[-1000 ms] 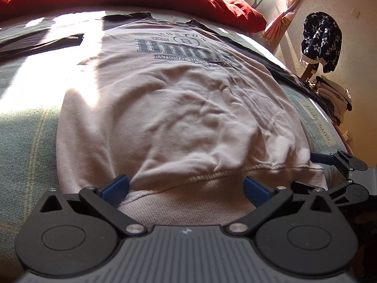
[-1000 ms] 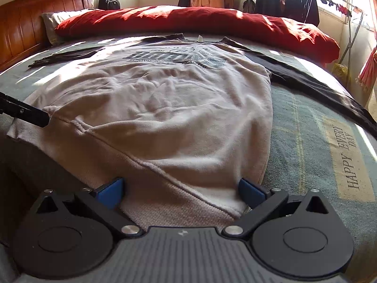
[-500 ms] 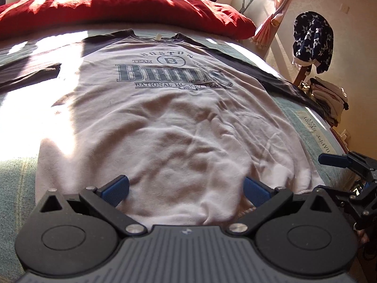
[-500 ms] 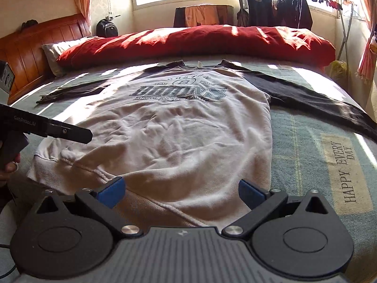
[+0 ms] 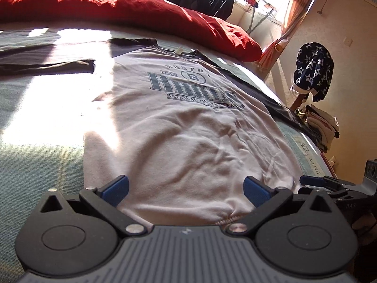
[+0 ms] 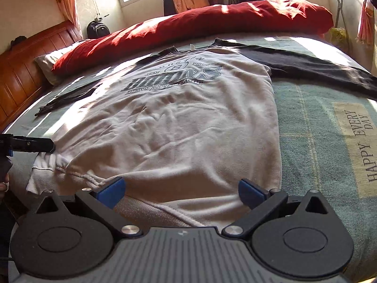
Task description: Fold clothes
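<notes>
Sunlit from the windows behind, a bed (image 6: 313,127) covered in a green checked blanket is seen, with a red duvet (image 6: 212,21) bunched along its far side. On the blanket a white sweatshirt (image 6: 179,127) with dark sleeves is spread flat, print side up. Its long axis runs straight away from both tools, collar far and ribbed hem (image 6: 150,210) near, the hem lying at the near edge of the bed.

Both tools are held at the hem. The left tool (image 5: 186,187) is placed over the hem's left part, the right tool (image 6: 180,189) over its right part, so each corner is nearer to the tool on its own side. Each tool's blue fingers are spread wide, with the hem band lying between them and nothing gripped. Whether the pads touch the cloth cannot be told.

The coming move is judged to be a closing on the hem, followed by a carry away along the long axis toward the collar.
</notes>
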Motion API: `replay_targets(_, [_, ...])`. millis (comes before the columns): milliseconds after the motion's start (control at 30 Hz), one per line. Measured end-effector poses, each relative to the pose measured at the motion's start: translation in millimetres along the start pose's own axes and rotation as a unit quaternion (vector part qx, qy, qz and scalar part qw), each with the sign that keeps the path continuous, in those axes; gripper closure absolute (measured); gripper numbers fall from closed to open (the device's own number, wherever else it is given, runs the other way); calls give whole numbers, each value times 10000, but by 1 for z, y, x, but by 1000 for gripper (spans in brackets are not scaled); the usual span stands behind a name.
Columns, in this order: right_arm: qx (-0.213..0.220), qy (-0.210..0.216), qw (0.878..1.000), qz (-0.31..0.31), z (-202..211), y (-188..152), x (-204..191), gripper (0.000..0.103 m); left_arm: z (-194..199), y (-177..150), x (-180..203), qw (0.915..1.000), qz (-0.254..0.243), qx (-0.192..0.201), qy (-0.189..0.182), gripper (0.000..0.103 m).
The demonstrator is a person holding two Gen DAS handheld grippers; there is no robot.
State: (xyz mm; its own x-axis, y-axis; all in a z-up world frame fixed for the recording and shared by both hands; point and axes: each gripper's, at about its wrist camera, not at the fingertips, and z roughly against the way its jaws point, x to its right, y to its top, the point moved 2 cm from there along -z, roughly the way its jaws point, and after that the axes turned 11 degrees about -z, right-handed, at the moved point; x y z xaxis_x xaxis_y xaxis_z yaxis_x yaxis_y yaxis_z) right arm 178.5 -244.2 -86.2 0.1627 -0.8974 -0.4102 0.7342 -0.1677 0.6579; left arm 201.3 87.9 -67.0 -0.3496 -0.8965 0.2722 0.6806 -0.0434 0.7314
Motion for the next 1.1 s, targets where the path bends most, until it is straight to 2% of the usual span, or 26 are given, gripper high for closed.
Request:
replay_targets(100, [192, 451, 9988, -83, 1, 12, -9, 0, -20, 15, -4, 9995, 239, 50, -217, 1])
replay_targets(167, [83, 698, 9973, -206, -8, 18, -13, 0, -34, 17, -12, 9987, 467, -16, -183, 1])
replay_targets(233, [-111, 866, 9955, -369, -20, 19, -12, 0, -44, 13, -24, 9980, 622, -130, 28, 1])
replay_targets(300, [-294, 749, 9954, -519, -30, 16, -2, 0, -39, 12, -31, 9980, 619, -71, 41, 1])
replay_targets(433, [-192, 415, 9972, -586, -20, 20, 21, 0, -29, 16, -38, 9981, 517, -184, 264, 1])
replay_targets(533, [-132, 307, 9968, -725, -12, 35, 26, 0, -25, 32, -32, 9982, 380, -266, 370, 1])
replay_targets(600, [-140, 451, 9963, -724, -16, 47, 21, 0, -31, 44, -26, 9994, 255, -228, 113, 1])
replay_targets(700, [-336, 959, 9917, -789, -37, 63, 7, 0, -48, 57, -18, 9989, 227, -286, -286, 1])
replay_targets(733, [-461, 1072, 9898, -816, -47, 66, 5, 0, -56, 58, -19, 9983, 257, -380, -363, 1])
replay_targets(767, [-603, 1158, 9879, -841, -58, 67, 2, 0, -62, 57, -22, 9980, 321, -481, -256, 1])
replay_targets(800, [-717, 1153, 9871, -851, -67, 68, 2, 0, -68, 55, -26, 9975, 384, -582, -147, 1])
replay_targets(900, [-676, 894, 9901, -849, -70, 65, 20, 0, -65, 43, -46, 9953, 241, -705, 623, 1])
replay_targets(1000, [-445, 535, 9939, -858, -52, 69, 44, 0, -53, 41, -59, 9963, 400, -629, 438, 1])
replay_targets(1100, [-390, 339, 9938, -984, -42, 81, 56, 0, -53, 59, -49, 9974, 287, -621, 208, 1])
